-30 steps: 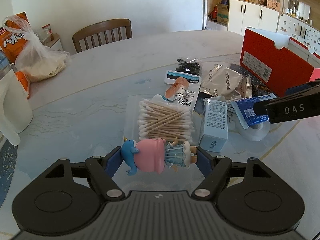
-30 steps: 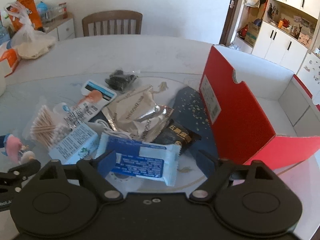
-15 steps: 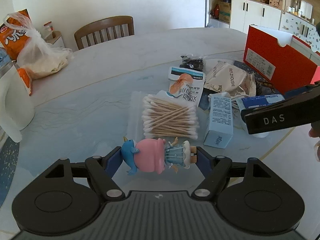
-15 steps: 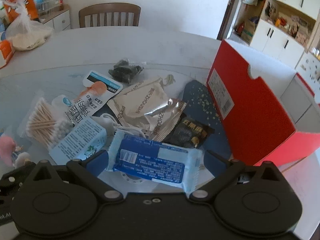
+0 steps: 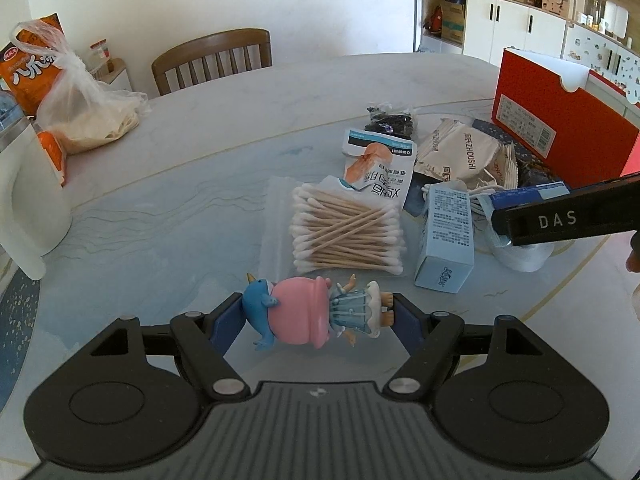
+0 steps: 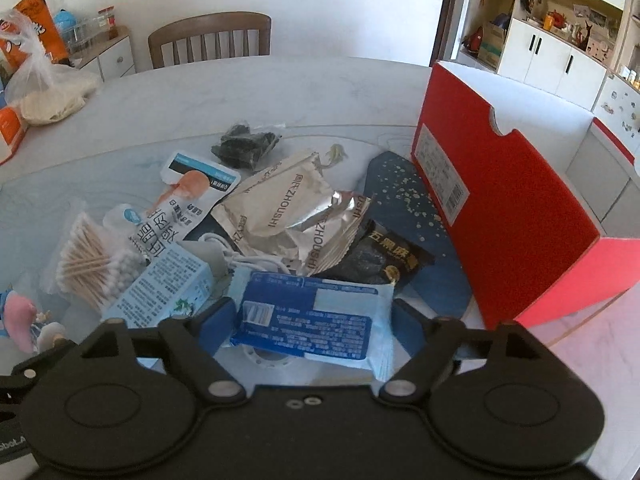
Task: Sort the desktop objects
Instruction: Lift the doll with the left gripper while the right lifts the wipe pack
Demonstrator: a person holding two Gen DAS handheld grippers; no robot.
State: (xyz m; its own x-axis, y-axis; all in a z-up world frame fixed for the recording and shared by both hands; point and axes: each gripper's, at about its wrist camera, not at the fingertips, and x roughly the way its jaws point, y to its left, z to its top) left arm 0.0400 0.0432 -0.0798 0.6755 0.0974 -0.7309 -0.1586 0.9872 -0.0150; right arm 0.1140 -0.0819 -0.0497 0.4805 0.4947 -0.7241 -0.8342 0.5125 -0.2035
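Note:
My left gripper (image 5: 318, 318) is shut on a small toy figure (image 5: 308, 316) with a pink body, a blue bird and a blue skirt. It hangs sideways just above the table's near edge. My right gripper (image 6: 310, 326) is shut on a blue and white wipes packet (image 6: 312, 318), held above a roll of tape (image 5: 520, 254). In the left wrist view the right gripper (image 5: 504, 224) shows from the side at the right. The open red box (image 6: 500, 216) stands to the right of the pile.
On the marble table (image 5: 180, 184) lie a bag of cotton swabs (image 5: 344, 232), a light blue carton (image 5: 446, 236), silver snack packets (image 6: 292, 204), a black packet (image 6: 384, 256) and a white cable (image 6: 248, 258). A plastic bag (image 5: 84, 116) and white jug (image 5: 24, 200) sit left, a chair (image 5: 212, 60) behind.
The right gripper has lifted the blue packet off the pile and drawn back a little. The left gripper keeps hold of the toy and has backed away slightly from the pile.

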